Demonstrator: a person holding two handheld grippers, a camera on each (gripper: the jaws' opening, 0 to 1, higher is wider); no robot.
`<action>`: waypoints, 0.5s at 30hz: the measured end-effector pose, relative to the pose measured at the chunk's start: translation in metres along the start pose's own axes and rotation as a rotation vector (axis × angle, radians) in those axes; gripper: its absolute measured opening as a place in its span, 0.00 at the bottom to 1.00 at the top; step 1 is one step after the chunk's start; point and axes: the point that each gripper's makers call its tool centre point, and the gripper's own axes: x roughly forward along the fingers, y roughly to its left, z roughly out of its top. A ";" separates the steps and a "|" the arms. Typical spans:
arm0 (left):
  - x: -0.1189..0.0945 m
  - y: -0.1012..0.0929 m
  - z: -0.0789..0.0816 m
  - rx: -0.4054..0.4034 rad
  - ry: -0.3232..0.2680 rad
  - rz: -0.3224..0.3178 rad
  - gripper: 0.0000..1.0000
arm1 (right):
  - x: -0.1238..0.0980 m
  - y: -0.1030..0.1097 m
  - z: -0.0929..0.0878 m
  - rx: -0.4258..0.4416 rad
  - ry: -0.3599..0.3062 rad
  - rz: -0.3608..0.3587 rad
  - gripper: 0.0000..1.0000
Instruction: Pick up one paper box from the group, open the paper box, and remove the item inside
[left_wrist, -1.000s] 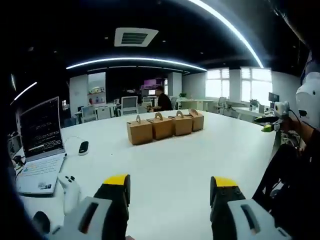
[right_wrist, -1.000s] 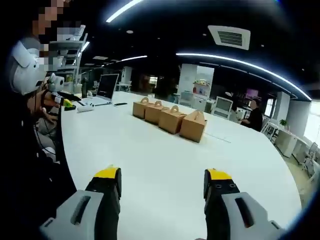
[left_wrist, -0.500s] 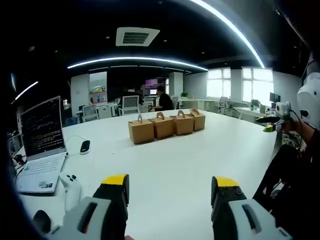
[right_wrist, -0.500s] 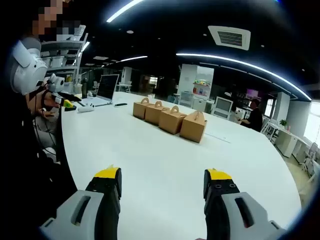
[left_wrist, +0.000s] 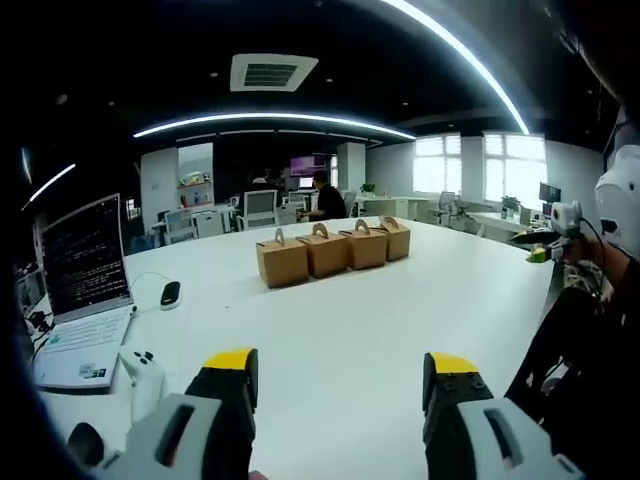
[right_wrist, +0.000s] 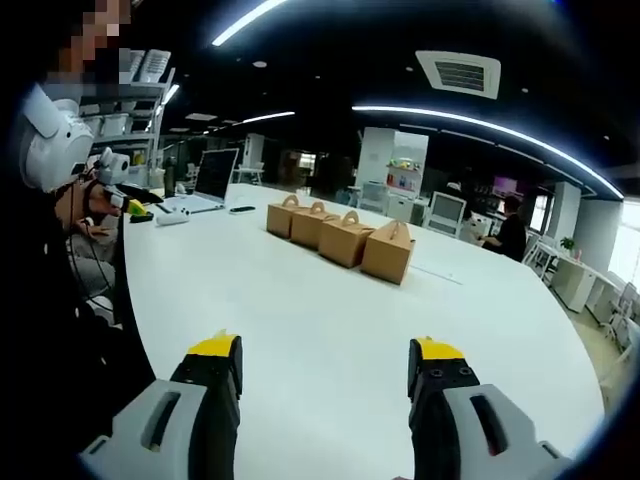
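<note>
Well beyond fingers (left_wrist: 232, 372): 4 paper boxes (left_wrist: 331, 252).

— What colour are the paper boxes (left_wrist: 331, 253)?
— Brown, all four, like cardboard. The table (left_wrist: 380, 320) under them is white.
— And the grippers?
— The left gripper (left_wrist: 340, 372) has yellow tips on black jaws, then grey lower down. The right gripper (right_wrist: 326, 358) has the same colours.
— What about the laptop (left_wrist: 82, 290)?
— It is silver, with a dark screen and light lines of writing. The mouse (left_wrist: 169, 293) beside it is black.
</note>
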 end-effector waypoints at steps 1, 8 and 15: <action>0.001 0.001 0.002 0.006 0.006 0.001 0.67 | 0.000 -0.001 0.000 0.006 0.002 -0.003 0.67; 0.005 0.004 0.015 0.030 0.014 0.001 0.67 | 0.002 -0.007 0.007 -0.001 0.011 -0.019 0.67; 0.005 0.014 0.026 0.058 0.032 0.001 0.66 | 0.004 -0.007 0.019 -0.045 0.030 0.001 0.68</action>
